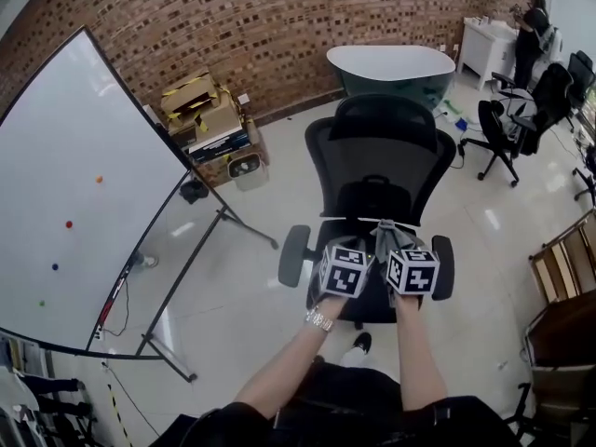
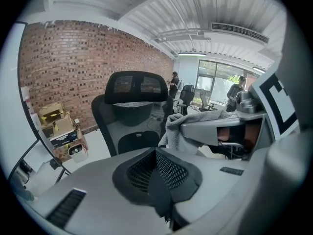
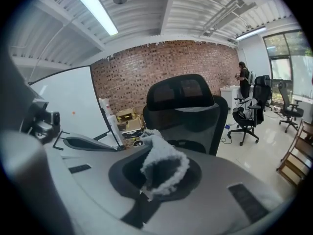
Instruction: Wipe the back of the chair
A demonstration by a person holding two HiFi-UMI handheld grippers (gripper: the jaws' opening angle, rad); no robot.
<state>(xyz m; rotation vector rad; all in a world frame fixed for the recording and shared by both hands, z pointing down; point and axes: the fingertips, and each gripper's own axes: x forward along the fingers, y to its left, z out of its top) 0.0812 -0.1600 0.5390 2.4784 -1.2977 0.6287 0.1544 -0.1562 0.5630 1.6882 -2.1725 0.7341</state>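
Observation:
A black mesh office chair point(image 1: 382, 161) stands on the pale floor just ahead of me, its back and headrest facing me. Both grippers hover close together over its seat. My right gripper point(image 1: 399, 242) is shut on a grey cloth point(image 1: 388, 237), and in the right gripper view the cloth point(image 3: 161, 166) bunches up out of the jaws, with the chair point(image 3: 188, 112) behind it. My left gripper point(image 1: 354, 242) is shut with nothing in it point(image 2: 157, 156). In the left gripper view the cloth point(image 2: 177, 126) hangs from the right gripper beside the chair point(image 2: 132, 106).
A large whiteboard point(image 1: 84, 194) on a wheeled stand fills the left. Cardboard boxes point(image 1: 207, 119) sit by the brick wall, with a white tub point(image 1: 391, 65) behind the chair. Other office chairs point(image 1: 510, 124) and a person point(image 1: 533, 31) are at the back right, wooden shelving point(image 1: 563, 277) at the right.

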